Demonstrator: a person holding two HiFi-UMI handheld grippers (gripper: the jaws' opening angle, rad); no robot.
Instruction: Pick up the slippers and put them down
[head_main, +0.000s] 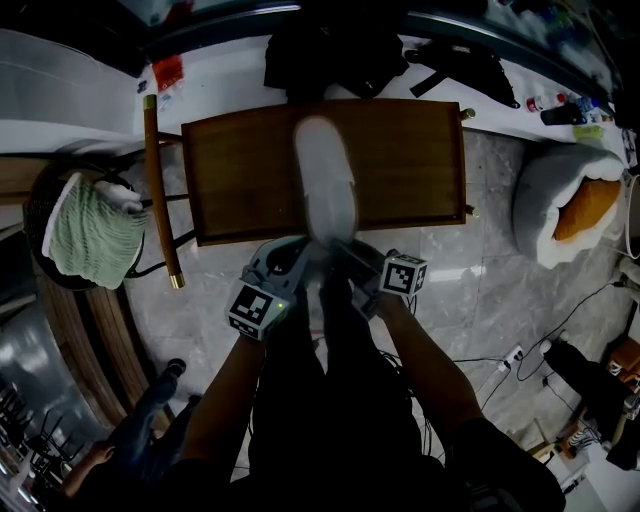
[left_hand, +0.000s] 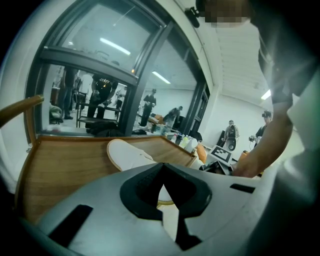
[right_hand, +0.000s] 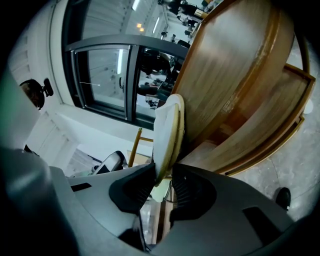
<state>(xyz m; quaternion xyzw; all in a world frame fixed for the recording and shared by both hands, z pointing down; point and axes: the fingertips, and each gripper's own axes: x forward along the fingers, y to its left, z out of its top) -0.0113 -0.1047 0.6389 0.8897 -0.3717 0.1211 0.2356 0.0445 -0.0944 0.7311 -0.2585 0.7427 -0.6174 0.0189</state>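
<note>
A white slipper (head_main: 325, 180) lies lengthwise on the wooden table (head_main: 240, 180), its heel at the near edge. Both grippers meet at that heel. My left gripper (head_main: 300, 264) comes in from the left. In the left gripper view, the left gripper (left_hand: 161, 182) has its pads closed together at the tips, and the white slipper (left_hand: 125, 155) runs on ahead. My right gripper (head_main: 346, 264) comes in from the right. In the right gripper view the slipper (right_hand: 167, 130) stands edge-on with its pale yellow sole showing, and the right gripper (right_hand: 162, 180) has its pads pressed against both of its sides.
A round chair with a green knitted cushion (head_main: 90, 235) stands left of the table. A white beanbag with an orange cushion (head_main: 560, 205) sits at the right. Black bags (head_main: 330, 50) lie beyond the table's far edge. Cables and a power strip (head_main: 515, 355) trail over the marble floor.
</note>
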